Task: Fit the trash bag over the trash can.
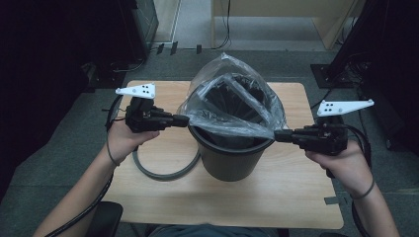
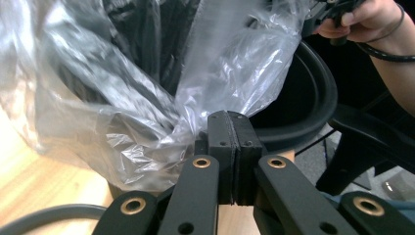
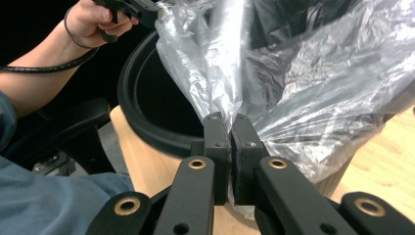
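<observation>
Thin, clear, crinkled glossy plastic bag (image 1: 232, 98) lines a smooth matt black plastic bin (image 1: 231, 160) on a pale, smooth wooden table (image 1: 276, 197).

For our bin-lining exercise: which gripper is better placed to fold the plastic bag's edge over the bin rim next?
Probably left: the left gripper pinches the clear plastic bag just outside the black bin rim; the right gripper does too, slightly lower.

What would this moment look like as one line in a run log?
left gripper: shut on bag edge | right gripper: shut on bag edge | bag: partly inside bin | ring: on table
</observation>
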A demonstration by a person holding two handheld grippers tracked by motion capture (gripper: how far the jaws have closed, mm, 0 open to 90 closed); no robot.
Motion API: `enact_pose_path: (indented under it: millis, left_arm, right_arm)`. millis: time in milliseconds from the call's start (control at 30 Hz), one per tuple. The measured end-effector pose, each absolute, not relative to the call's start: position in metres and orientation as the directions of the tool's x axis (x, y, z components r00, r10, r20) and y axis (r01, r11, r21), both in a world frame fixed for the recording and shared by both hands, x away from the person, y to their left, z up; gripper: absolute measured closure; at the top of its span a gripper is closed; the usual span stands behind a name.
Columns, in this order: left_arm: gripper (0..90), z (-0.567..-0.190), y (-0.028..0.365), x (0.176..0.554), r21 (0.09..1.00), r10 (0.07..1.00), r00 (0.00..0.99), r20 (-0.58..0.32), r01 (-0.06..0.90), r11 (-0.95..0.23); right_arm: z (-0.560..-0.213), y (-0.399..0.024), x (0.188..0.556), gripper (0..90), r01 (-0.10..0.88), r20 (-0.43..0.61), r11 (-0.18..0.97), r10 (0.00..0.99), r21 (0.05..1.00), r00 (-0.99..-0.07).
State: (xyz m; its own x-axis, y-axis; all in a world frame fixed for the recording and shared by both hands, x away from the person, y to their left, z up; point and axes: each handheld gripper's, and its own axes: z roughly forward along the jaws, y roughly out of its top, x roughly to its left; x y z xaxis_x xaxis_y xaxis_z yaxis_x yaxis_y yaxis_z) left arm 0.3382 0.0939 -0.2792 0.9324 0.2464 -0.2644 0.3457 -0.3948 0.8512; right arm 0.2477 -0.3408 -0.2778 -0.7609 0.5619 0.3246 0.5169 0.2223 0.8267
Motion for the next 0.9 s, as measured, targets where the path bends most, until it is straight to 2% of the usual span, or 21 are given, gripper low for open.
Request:
enact_pose_path:
  millis: [167, 533, 767, 833, 900]
  left_arm:
    - [89.2, -0.287, 0.094, 0.331, 0.844, 0.23, 0.933, -0.278, 0.351, -0.405]
    - [90.0, -0.301, 0.091, 0.322, 0.831, 0.174, 0.937, -0.301, 0.348, -0.433]
    - [90.0, -0.32, 0.088, 0.325, 0.785, 0.209, 0.927, -0.312, 0.376, -0.493]
    - [90.0, -0.329, 0.087, 0.326, 0.782, 0.212, 0.92, -0.329, 0.391, -0.486]
    - [90.0, -0.333, 0.09, 0.328, 0.786, 0.218, 0.914, -0.342, 0.405, -0.467]
  right_arm:
    - [-0.281, -0.339, 0.244, 89.2, 0.525, 0.336, 0.232, 0.547, 0.819, -0.767]
    - [-0.288, -0.325, 0.239, 90.0, 0.507, 0.288, 0.375, 0.505, 0.776, -0.814]
    - [-0.292, -0.32, 0.239, 90.0, 0.496, 0.266, 0.419, 0.496, 0.761, -0.827]
    - [-0.301, -0.316, 0.24, 90.0, 0.501, 0.237, 0.457, 0.52, 0.735, -0.821]
    - [-0.308, -0.314, 0.242, 90.0, 0.512, 0.252, 0.451, 0.519, 0.731, -0.817]
